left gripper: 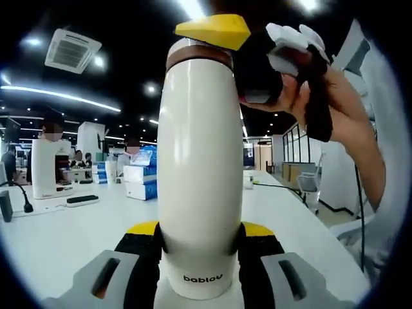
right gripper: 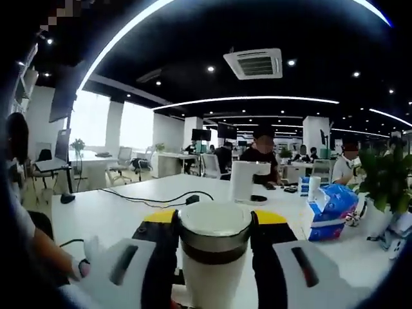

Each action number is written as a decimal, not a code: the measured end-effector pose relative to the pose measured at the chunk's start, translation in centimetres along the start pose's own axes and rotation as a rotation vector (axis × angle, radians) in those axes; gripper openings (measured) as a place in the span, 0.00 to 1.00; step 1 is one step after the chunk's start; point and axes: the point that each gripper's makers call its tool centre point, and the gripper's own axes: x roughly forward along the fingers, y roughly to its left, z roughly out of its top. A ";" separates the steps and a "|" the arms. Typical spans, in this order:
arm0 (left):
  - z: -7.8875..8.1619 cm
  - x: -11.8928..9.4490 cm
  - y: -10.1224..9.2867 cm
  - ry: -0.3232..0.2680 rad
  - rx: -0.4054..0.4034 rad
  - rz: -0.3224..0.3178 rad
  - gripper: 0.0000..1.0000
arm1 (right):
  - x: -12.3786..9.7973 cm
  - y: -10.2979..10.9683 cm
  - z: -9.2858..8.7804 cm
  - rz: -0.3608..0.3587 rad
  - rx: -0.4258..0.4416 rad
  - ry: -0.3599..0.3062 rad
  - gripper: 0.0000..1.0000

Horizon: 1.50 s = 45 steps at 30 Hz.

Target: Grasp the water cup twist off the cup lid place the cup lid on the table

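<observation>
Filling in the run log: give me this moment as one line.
left tongs: shut on cup body | right tongs: shut on lid | lid: on cup | cup: upright over table

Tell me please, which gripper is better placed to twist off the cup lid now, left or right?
The right. In the right gripper view its gripper sits with jaws on both sides of the cup lid, apparently gripping it. The left gripper clamps the lower body of the water cup, so it should hold steady.

Open-plan office: long white worktop (right gripper: 116, 215), black ceiling with air-conditioning vent (right gripper: 253, 63) and light strips (right gripper: 248, 100), people seated at desks, office chairs (right gripper: 123, 161), cables, potted plant (right gripper: 386, 177).
</observation>
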 end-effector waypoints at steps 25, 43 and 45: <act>0.0 -0.1 -0.2 0.001 0.000 -0.002 0.48 | -0.1 1.6 -0.6 0.575 -0.071 0.107 0.46; 0.0 0.0 -0.2 -0.002 0.002 -0.004 0.48 | -0.4 1.9 -0.7 0.796 -0.123 0.154 0.45; 0.0 0.0 -0.2 -0.003 0.003 -0.005 0.48 | -0.6 2.0 -0.6 0.830 -0.146 0.146 0.45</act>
